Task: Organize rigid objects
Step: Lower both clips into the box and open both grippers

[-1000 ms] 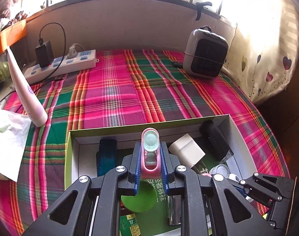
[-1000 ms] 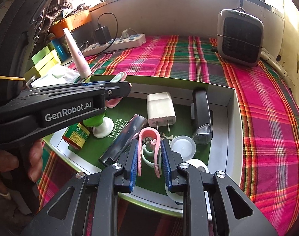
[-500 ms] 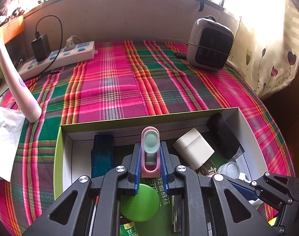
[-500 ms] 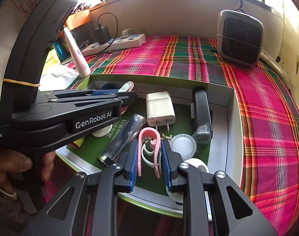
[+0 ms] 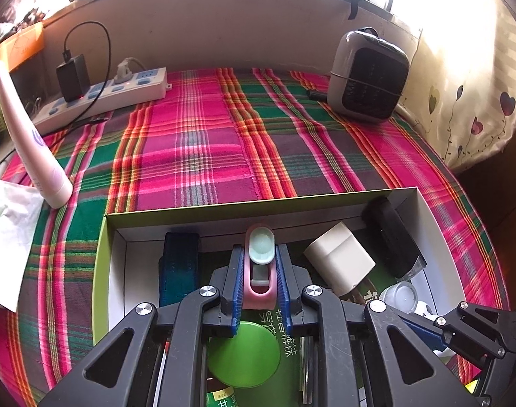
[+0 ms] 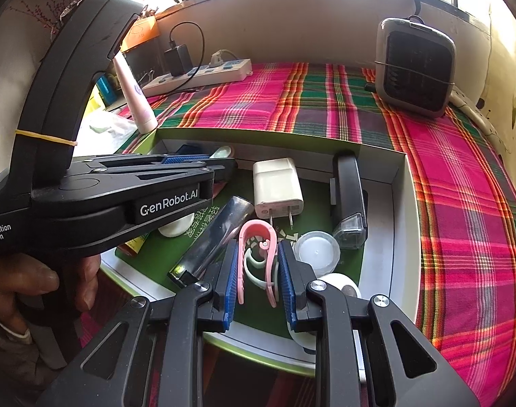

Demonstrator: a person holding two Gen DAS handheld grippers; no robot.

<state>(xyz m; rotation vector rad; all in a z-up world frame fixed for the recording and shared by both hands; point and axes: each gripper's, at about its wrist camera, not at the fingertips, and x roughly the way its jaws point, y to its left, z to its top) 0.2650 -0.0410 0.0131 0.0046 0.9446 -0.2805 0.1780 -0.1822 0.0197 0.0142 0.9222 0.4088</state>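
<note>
Right now my left gripper (image 5: pixel 259 279) is pinching a pink clip (image 5: pixel 259 291) with a pale mint pad at its tip, blue pads tight against both its sides, held over the far part of the open box (image 5: pixel 258 203). My right gripper (image 6: pixel 258 273) is clamped on a second pink clip (image 6: pixel 258 254), a U-shaped one with a mint inner piece, above the box's near edge. Inside the box I see a white wall charger (image 6: pixel 277 186), a black stapler (image 6: pixel 349 200), a shiny metal tube (image 6: pixel 212 240), a dark blue case (image 5: pixel 179 264), a green lid (image 5: pixel 243 352) and a round white cap (image 6: pixel 317 249). The box sits on a pink and green plaid cloth (image 5: pixel 197 149). A pink tube (image 5: pixel 30 135) stands upright just left of it, and a small heater (image 5: pixel 366 74) and a power strip (image 5: pixel 105 96) sit well behind.
</note>
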